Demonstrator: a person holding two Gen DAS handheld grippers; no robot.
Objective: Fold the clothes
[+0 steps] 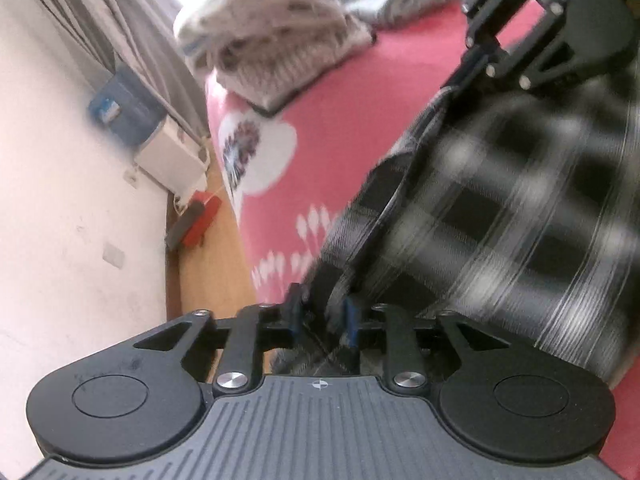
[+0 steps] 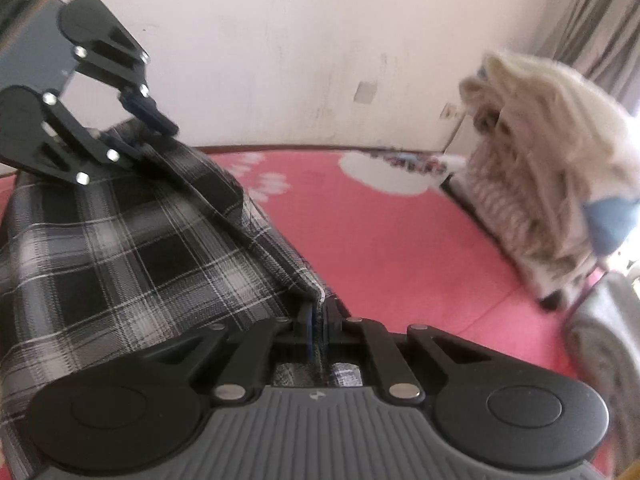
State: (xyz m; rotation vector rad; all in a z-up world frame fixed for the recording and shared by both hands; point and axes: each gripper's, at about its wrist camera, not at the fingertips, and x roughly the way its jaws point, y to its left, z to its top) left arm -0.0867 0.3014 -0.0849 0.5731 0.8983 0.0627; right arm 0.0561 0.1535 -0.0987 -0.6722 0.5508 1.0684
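Note:
A black, grey and white plaid garment [image 1: 520,216] is held up over a pink bedspread [image 1: 340,120]. My left gripper [image 1: 322,316] is shut on one end of its folded edge. My right gripper [image 2: 318,320] is shut on the other end of the same edge; the plaid garment [image 2: 132,256] hangs to its left. The edge runs taut between the two grippers. The right gripper shows in the left wrist view [image 1: 476,62] at top right. The left gripper shows in the right wrist view [image 2: 148,128] at upper left. Both views are blurred by motion.
A stack of folded cream and beige knitwear [image 1: 276,36] sits on the bed's far corner, also in the right wrist view [image 2: 552,184]. A grey folded item [image 2: 608,344] lies beside it. A white wall [image 1: 60,200], grey curtains [image 1: 132,20], a wooden floor [image 1: 208,248] and boxes [image 1: 120,108] lie beyond the bed.

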